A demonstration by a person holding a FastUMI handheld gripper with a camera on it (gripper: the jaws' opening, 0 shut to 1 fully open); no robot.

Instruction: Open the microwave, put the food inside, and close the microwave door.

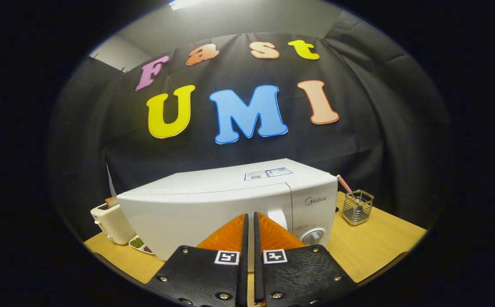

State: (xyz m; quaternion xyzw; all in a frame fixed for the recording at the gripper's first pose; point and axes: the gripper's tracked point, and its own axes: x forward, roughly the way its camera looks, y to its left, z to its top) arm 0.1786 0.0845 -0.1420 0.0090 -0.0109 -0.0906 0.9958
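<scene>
While the gripper [250, 219] points straight at the microwave [226, 204], its two fingers lie together with only a thin slit between them, clamped on nothing; the microwave stands just ahead of the fingertips on the wooden table [379, 243], door closed, front turned toward the fingers, its long axis running across the view; its control knob [313, 236] sits on the right of the front; a toaster [110, 221] and a small dish [140, 244] crowd its left end; a wire holder [357, 207] with a straw [344, 183] stands apart on the right, with bare tabletop between it and the microwave.
</scene>
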